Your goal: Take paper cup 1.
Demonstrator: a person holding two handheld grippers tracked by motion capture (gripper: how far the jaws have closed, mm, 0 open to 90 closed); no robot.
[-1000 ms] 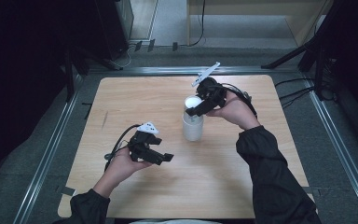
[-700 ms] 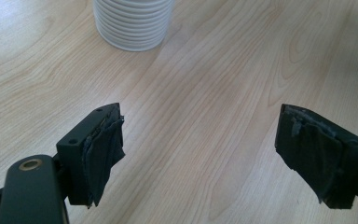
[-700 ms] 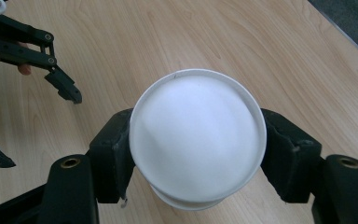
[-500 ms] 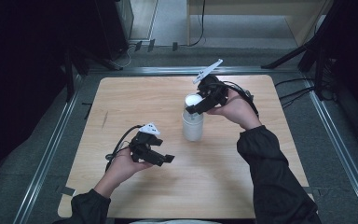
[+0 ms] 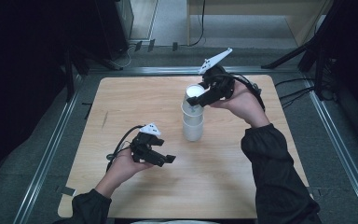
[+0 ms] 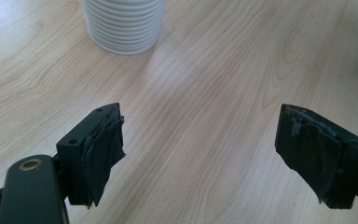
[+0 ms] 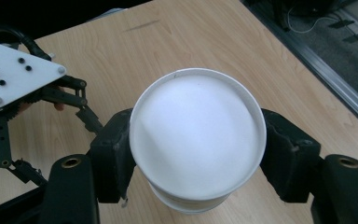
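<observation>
Currently I've got the right gripper (image 5: 196, 100) up over the middle of the counter (image 5: 121, 102), jaws clamped on opposite sides of the top cup (image 5: 194, 94), just under its rim. That cup is upside down, flat white base facing the right gripper view (image 7: 196, 135), and it sits a little tilted relative to the cups below. Under it is the cup stack (image 5: 193, 125), white, inverted, standing on the counter just right of centre; the top cup overlaps the next one, and I can't tell from these views whether it's fully seated or partly lifted off. In the right gripper view a second rim (image 7: 186, 201) peeks out below the held cup. My right hand (image 5: 242, 103) comes in from the far right side, sleeve (image 5: 279, 182) running down to the bottom edge, grey plate (image 5: 215, 60) sticking up toward the far edge. The left gripper (image 5: 167, 160) is near the front left of the counter, well apart from the stack, held low in my left hand (image 5: 121, 165). Its jaws are spread wide with nothing between them, bare wood showing in the gap in the left gripper view (image 6: 200, 154). That same view catches the ribbed bottom part of the stack (image 6: 123, 25) at the top edge, resting on the wood, ahead of the jaws and off to their left.
</observation>
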